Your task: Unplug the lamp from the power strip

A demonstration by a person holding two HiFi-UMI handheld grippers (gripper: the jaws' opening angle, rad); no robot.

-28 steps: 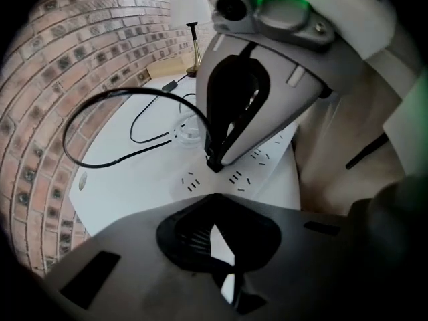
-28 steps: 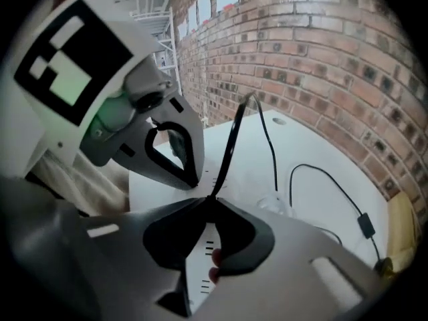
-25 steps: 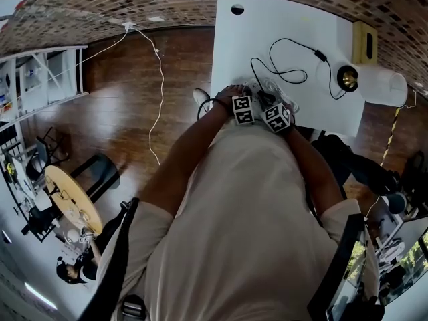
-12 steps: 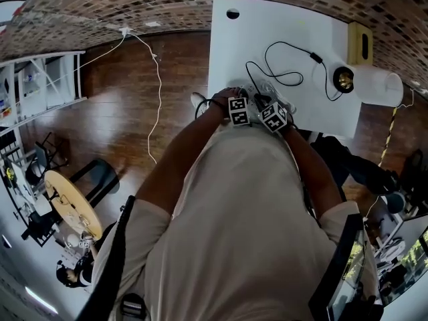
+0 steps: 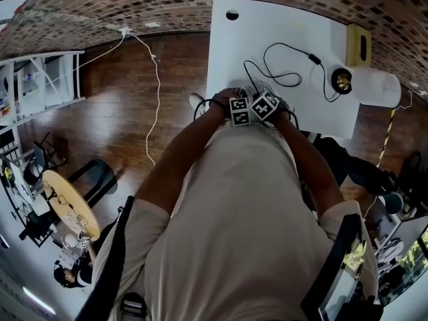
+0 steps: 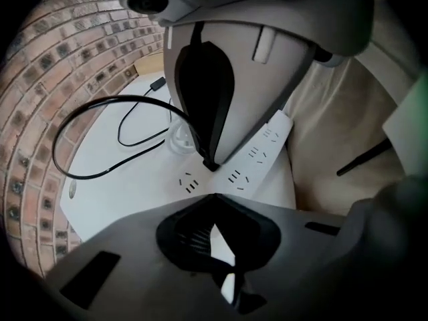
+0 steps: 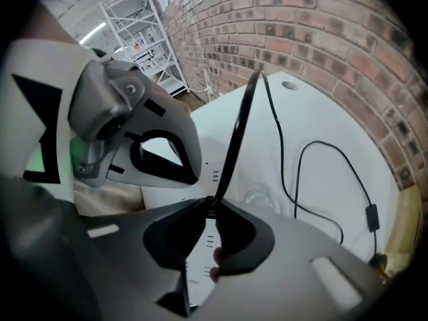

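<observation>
I find no legible text, number or sign in any view; the left marker cube [image 5: 239, 110] and right marker cube [image 5: 265, 104] bear only square patterns.

A brick wall [image 5: 134, 5] meets a dark wooden floor [image 5: 120, 112] holding a white table [image 5: 267, 19], metal shelving [image 5: 47, 79] and a round table [image 5: 70, 202].

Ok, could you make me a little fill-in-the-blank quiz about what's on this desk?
1. The power strip lies on a ___ table.
2. The right hand-held gripper is shut on a black ___.
3. The wall beside the table is built of ___.
Missing words: white; cord; brick.
</observation>
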